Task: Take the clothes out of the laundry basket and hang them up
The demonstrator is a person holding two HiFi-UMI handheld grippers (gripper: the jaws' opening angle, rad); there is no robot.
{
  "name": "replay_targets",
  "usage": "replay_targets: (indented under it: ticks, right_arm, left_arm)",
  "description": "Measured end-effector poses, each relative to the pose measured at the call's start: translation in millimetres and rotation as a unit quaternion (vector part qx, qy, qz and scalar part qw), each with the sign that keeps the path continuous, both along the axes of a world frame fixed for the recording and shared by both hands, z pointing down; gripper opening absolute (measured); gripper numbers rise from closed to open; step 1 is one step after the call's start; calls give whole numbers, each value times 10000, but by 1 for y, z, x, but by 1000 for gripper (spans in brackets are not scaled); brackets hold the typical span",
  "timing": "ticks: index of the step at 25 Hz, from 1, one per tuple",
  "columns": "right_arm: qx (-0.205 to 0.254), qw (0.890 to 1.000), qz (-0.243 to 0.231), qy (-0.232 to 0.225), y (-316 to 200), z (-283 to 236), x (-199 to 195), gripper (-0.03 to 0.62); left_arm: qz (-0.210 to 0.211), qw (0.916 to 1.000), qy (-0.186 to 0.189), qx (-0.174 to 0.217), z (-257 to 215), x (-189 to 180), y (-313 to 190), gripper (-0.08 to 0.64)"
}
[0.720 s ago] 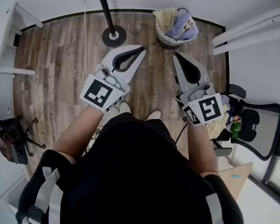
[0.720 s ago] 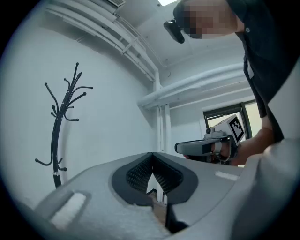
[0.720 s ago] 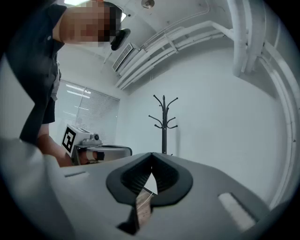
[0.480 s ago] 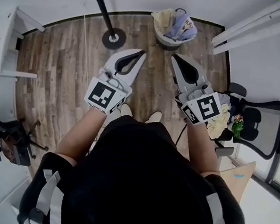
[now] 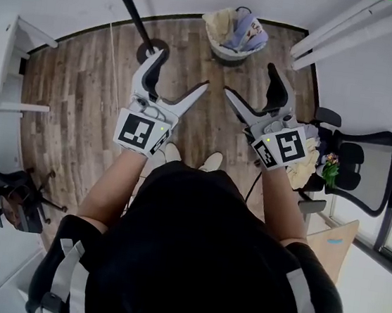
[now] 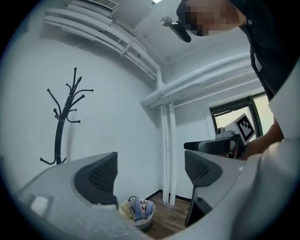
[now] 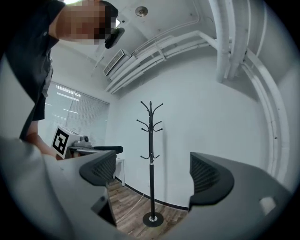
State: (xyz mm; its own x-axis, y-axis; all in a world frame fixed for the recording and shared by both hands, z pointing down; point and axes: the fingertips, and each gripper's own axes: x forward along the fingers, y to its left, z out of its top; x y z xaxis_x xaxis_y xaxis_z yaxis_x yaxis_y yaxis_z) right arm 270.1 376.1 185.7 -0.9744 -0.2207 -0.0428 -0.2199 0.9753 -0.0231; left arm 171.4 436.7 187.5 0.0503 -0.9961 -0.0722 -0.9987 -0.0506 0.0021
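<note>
The round laundry basket (image 5: pixel 232 37) stands on the wood floor by the far wall, filled with yellowish and lilac clothes. It also shows low down in the left gripper view as the basket (image 6: pixel 137 211). A black coat rack (image 5: pixel 151 49) stands to its left; the right gripper view faces the same rack (image 7: pixel 151 164). My left gripper (image 5: pixel 181 72) and right gripper (image 5: pixel 250 81) are held side by side in the air in front of the person. Both are open and have nothing between their jaws. Both are well short of the basket.
A black office chair (image 5: pixel 364 173) stands at the right, with a yellowish cloth and a small plant (image 5: pixel 330 169) beside it. White pipes (image 5: pixel 339 31) run along the right wall. A white desk (image 5: pixel 6 58) and a tripod (image 5: pixel 14 194) are at the left.
Both grippers' jaws have swung from nearly closed to wide open. The view has shifted a little, so the basket and the rack sit higher and further left in the head view.
</note>
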Motion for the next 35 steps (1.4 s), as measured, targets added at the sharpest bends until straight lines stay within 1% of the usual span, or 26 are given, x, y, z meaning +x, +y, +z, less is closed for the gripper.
replay_targets:
  ticks: [2,3,5,10,13,17,21,24,27,30,32,35]
  right_arm:
    - [18,9999,110,47,-8,1,6,531]
    - [34,9998,154,82,-12,2,10,552]
    - [13,9997,199,127,-18,5,17,569]
    - [-102,9996,227,111,-33,9,34,571]
    - [-138,9996,228,83,-44,10,48,571]
    - [-166,9996,195,74,-61,12,69,571]
    - [-202,9997,154,42,-80,17,87,571]
    - [-260,9995,163,13,-96,20,95,571]
    - [-271,9995,152,67,-114,27,97,569]
    - [-315,9993,178,117,-138,35,91,568]
    - [-357,9990,209,155,-158,41,81,568]
    - [-368,9989,223,196,-189,47,55,566]
  left_arm:
    - [-58,10000,-40,-16,1,0,-4,493]
    - [-87,9999,-67,-33,2,1,-6,521]
    - [-112,9998,-108,-79,3,5,-10,540]
    - [-36,9998,-141,-108,5,23,-28,543]
    - [31,9999,-96,-107,6,38,-40,542]
    - [78,9998,-130,-163,10,60,-59,541]
    - [53,9996,-206,-184,12,78,-78,541]
    - [12,9996,-234,-175,16,85,-94,541]
    - [-16,9996,-175,-211,22,85,-112,541]
    - [-37,9995,-152,-256,27,77,-135,541]
    - [-60,9996,-141,-253,31,66,-154,541]
    - [-82,9996,-134,-233,38,40,-185,541]
